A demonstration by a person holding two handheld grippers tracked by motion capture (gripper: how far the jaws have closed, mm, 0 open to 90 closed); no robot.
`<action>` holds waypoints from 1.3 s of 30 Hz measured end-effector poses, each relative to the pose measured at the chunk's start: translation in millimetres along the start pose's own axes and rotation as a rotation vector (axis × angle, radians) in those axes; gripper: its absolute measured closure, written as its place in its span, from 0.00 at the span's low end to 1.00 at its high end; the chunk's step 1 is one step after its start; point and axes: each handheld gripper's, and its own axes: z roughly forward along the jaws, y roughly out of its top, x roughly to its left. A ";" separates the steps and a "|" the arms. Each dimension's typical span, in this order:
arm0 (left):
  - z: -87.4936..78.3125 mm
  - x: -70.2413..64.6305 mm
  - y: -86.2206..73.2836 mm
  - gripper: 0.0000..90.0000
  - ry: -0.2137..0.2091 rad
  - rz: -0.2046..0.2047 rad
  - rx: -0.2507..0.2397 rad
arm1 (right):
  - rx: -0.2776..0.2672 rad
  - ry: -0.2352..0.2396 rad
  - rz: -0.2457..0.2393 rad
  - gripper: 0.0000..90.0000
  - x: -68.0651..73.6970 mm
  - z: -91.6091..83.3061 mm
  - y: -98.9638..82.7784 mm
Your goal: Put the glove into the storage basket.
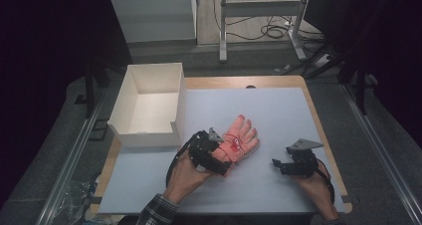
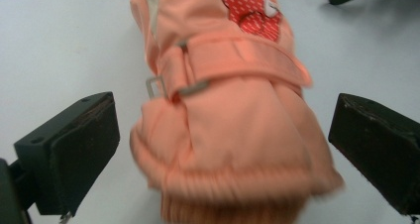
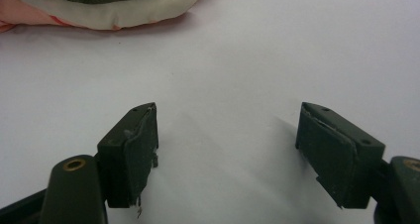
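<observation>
A peach-pink glove [image 1: 241,138] with a red patch lies flat on the white mat, fingers pointing away. My left gripper [image 1: 220,158] is at its cuff end. In the left gripper view the ribbed cuff and buckled strap of the glove [image 2: 228,135] sit between the two wide-apart black jaws, with a gap at each side; the left gripper [image 2: 223,154] is open. My right gripper [image 1: 276,165] rests to the right of the glove, pointing left, low over the mat. The right gripper [image 3: 228,149] is open with bare mat between its jaws, and the glove's edge [image 3: 124,11] lies ahead of it.
An open white cardboard box [image 1: 149,105] stands at the mat's back left corner. The white mat [image 1: 278,110] covers most of a wooden table [image 1: 318,120]. A desk frame and cables are on the floor beyond.
</observation>
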 end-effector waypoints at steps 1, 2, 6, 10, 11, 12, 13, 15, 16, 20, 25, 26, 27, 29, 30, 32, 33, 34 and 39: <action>6.6 0.0 2.8 0.00 0.005 0.001 0.009 | 0.000 0.001 0.000 0.27 -0.1 0.0 -0.1; 6.6 0.0 2.8 0.00 0.005 0.001 0.009 | 0.000 0.001 0.000 0.27 -0.1 0.0 -0.1; 22.7 -2.9 7.9 0.00 0.015 0.010 0.028 | -0.001 0.001 0.001 0.27 -0.1 0.1 -0.2; 32.3 -3.5 7.9 0.00 0.031 0.016 0.054 | -0.002 0.001 0.000 0.27 -0.1 0.1 -0.3; 35.2 -3.2 7.4 0.00 0.027 0.009 0.055 | -0.002 0.001 0.000 0.27 -0.2 0.1 -0.3; 37.8 -2.7 6.6 0.00 0.021 0.004 0.058 | -0.002 0.001 0.000 0.27 -0.1 0.1 -0.3; 39.6 -2.9 5.9 0.00 0.024 0.000 0.062 | -0.002 0.001 0.000 0.27 -0.1 0.1 -0.3; 45.1 -3.4 4.0 0.00 0.034 -0.003 0.081 | -0.002 0.001 0.000 0.27 -0.2 0.1 -0.4; 47.2 -3.4 3.3 0.00 0.038 -0.008 0.087 | -0.002 0.001 0.000 0.27 -0.1 0.1 -0.4; 55.7 -1.8 -0.1 0.01 0.044 -0.008 0.117 | -0.002 0.001 0.000 0.27 -0.1 0.2 -0.4; 62.0 -4.4 -3.0 0.09 0.030 0.000 0.138 | -0.002 0.001 -0.001 0.27 -0.1 0.2 -0.5; 62.0 -4.4 -3.0 0.11 0.030 0.000 0.138 | -0.002 0.001 -0.001 0.27 -0.1 0.2 -0.5; 62.4 -5.6 -2.7 0.14 0.030 -0.002 0.147 | -0.002 0.001 -0.001 0.27 -0.1 0.2 -0.5; 61.9 -5.5 -2.1 0.18 0.029 -0.009 0.156 | 0.000 -0.001 -0.002 0.27 -0.1 0.1 -0.4; 61.2 -5.6 -1.9 0.19 0.031 -0.010 0.159 | 0.000 -0.001 -0.002 0.27 -0.1 0.1 -0.4; 60.6 -6.2 -1.4 0.21 0.033 -0.009 0.163 | 0.000 -0.002 -0.003 0.27 -0.1 0.0 -0.5; 59.6 -7.6 -0.1 0.24 0.037 -0.005 0.170 | 0.000 -0.002 -0.003 0.27 -0.1 0.0 -0.5; 59.2 -8.7 1.0 0.28 0.039 -0.006 0.172 | 0.000 -0.002 -0.003 0.27 -0.1 0.1 -0.5; 52.9 -7.2 3.0 0.43 0.020 -0.001 0.170 | 0.000 -0.002 -0.003 0.27 0.0 0.0 -0.5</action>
